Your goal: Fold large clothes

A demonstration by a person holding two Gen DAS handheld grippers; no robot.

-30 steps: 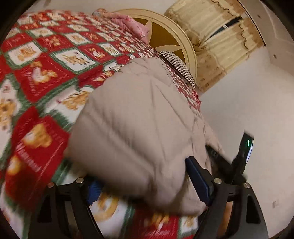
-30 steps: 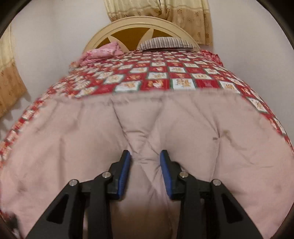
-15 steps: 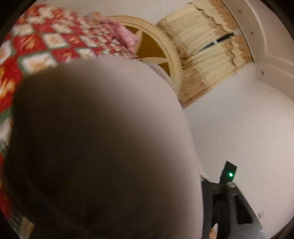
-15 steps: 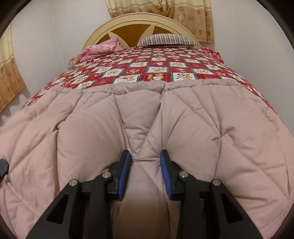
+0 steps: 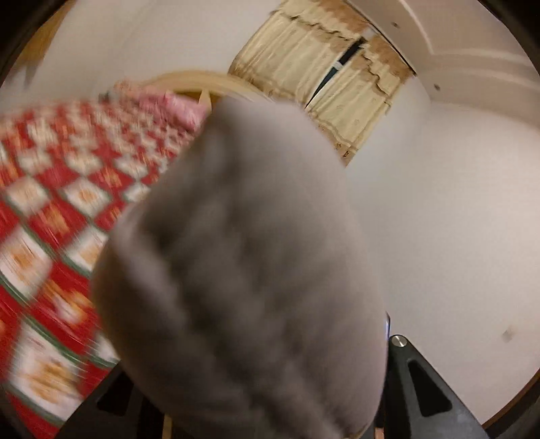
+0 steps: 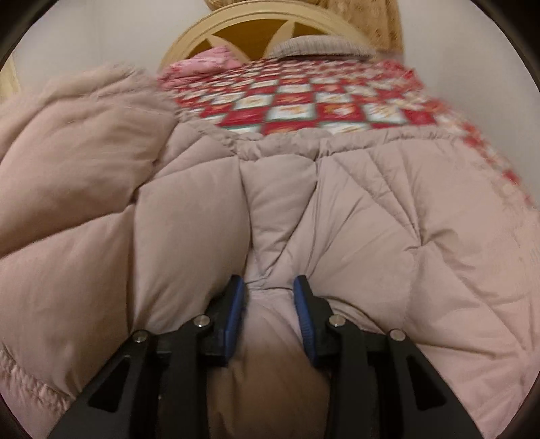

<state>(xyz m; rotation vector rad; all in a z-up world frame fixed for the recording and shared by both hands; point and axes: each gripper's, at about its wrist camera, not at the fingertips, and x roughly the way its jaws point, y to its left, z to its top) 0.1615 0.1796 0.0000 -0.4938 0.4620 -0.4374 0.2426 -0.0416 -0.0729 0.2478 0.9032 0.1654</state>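
A large beige quilted down coat [image 6: 354,216] lies spread on the bed. My right gripper [image 6: 270,287] is shut on a pinched fold of it near its close edge, blue pads on either side. In the left wrist view a blurred bulge of the same coat [image 5: 249,270] fills the middle and covers my left gripper's fingers; only the black frame shows at the bottom. That raised part of the coat appears at the left of the right wrist view [image 6: 74,141], lifted above the rest.
The bed has a red, white and green patterned cover [image 6: 303,104] and a round cream headboard [image 6: 256,30]. A pink bundle [image 6: 209,60] and a pillow [image 6: 320,47] lie at its head. Curtains [image 5: 330,87] hang by white walls.
The left gripper has lifted its part of the coat up and swung it over the bed. The coat's left side now rises in the right view. The right gripper keeps its hold.
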